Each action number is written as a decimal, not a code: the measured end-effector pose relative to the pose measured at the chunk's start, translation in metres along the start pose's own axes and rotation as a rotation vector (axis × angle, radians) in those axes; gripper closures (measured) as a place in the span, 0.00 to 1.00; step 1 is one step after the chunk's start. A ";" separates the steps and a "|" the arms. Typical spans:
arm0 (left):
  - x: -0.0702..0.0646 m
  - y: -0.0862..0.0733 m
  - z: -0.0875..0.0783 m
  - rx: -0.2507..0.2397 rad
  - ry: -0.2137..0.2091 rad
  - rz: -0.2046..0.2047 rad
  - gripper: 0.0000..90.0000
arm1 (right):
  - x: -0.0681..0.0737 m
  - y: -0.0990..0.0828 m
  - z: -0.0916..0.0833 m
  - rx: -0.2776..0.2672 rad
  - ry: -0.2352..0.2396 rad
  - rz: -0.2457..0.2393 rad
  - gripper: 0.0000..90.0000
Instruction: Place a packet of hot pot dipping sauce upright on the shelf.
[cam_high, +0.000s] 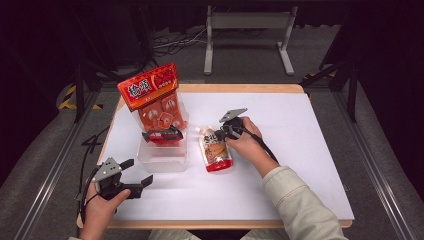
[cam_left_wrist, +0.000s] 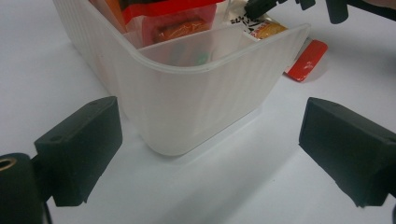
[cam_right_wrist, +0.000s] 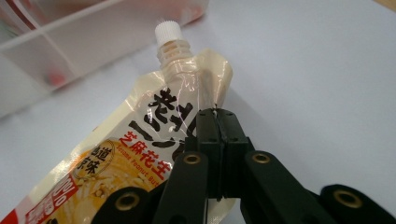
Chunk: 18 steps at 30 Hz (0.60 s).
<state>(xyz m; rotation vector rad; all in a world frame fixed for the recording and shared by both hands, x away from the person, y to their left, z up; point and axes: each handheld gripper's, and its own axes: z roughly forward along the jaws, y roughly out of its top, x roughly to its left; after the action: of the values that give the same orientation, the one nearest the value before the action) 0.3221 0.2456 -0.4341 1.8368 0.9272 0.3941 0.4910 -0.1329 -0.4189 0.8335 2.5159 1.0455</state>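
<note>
Left gripper (cam_high: 134, 176): one, nearest the camera at the table's front left edge, held low in the person's left hand (cam_high: 102, 207); its two jaws stand spread wide with nothing between them, facing a corner of the bin.
Right gripper (cam_right_wrist: 216, 114): one, in the person's right hand (cam_high: 248, 142) at mid-table; jaws pressed together, pinching the upper right edge of the pouch, just below the spout.
Sauce pouch (cam_high: 215, 150): one, cream and red with a white screw cap (cam_right_wrist: 166, 31), lying flat on the white table (cam_high: 300, 130) just right of the bin, cap end pointing away from the person.
Clear plastic bin (cam_high: 162, 156): one, ribbed and translucent, with an inner divider; it stands between the two grippers.
Red snack pack (cam_high: 155, 97): one large bag, standing upright in the bin's far end and leaning back; several smaller orange sachets show through its clear window, count uncertain.
Hard to make out: a dark-and-red item (cam_high: 162, 135) lying across the bin; the pouch's lower half is cut off in the right gripper view; bin contents blur through the wall in the left gripper view.
</note>
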 end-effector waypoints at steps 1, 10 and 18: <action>0.000 0.000 0.000 -0.001 0.001 -0.001 0.07 | 0.000 0.001 -0.002 -0.008 0.000 0.001 1.00; 0.000 0.000 0.000 -0.004 0.000 0.000 0.08 | 0.000 0.004 -0.020 -0.056 0.033 0.013 1.00; 0.000 0.000 -0.001 -0.007 -0.002 -0.003 0.08 | 0.005 0.008 -0.036 -0.103 0.054 0.007 1.00</action>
<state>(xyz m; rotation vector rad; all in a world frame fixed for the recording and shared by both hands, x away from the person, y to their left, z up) 0.3219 0.2462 -0.4334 1.8292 0.9263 0.3933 0.4734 -0.1452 -0.3882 0.7956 2.4804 1.2048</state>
